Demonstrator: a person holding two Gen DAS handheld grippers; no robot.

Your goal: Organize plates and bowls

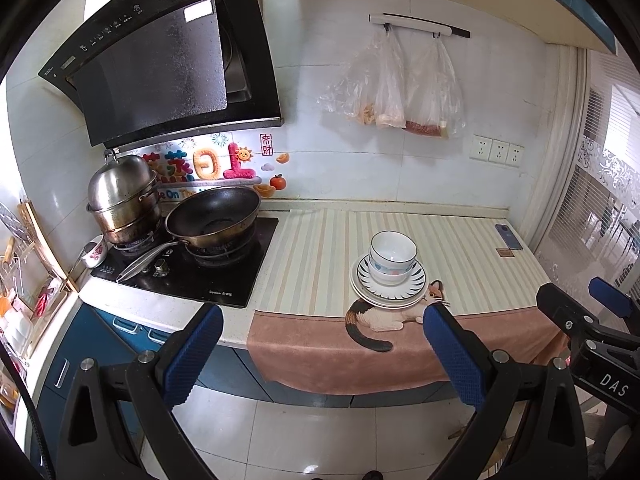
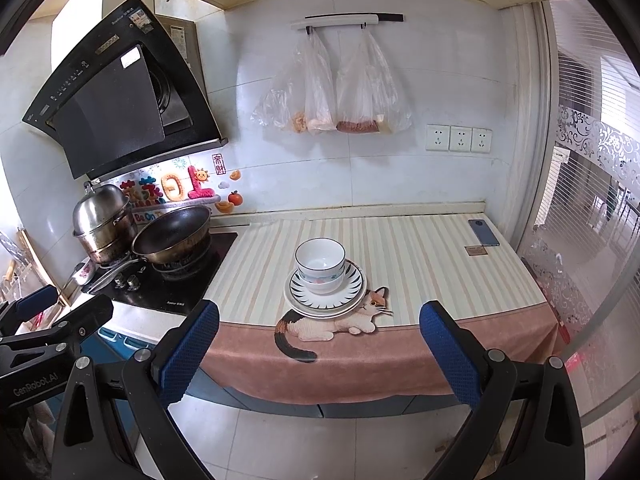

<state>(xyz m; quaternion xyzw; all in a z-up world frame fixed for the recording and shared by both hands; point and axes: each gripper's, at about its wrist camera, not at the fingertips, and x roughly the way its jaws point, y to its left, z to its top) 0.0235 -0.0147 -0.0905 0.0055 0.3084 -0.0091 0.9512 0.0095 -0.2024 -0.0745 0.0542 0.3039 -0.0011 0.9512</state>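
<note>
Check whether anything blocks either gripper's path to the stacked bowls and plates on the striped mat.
Nothing visible does. Both the left gripper and right gripper, open, face the stack of white bowls on striped plates across open floor.

Two bowls [image 2: 320, 266], two plates [image 2: 325, 294], two hanging bags [image 2: 332, 88], three wall sockets [image 2: 459, 138], one phone [image 2: 484, 232]

Two nested white bowls [image 2: 320, 264] sit upright atop stacked plates [image 2: 325, 294] on the striped mat.

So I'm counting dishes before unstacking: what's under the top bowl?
Under the top bowl sits a second bowl with coloured spots, then a striped plate on a plain white plate. Whether more plates lie between is hidden.
</note>
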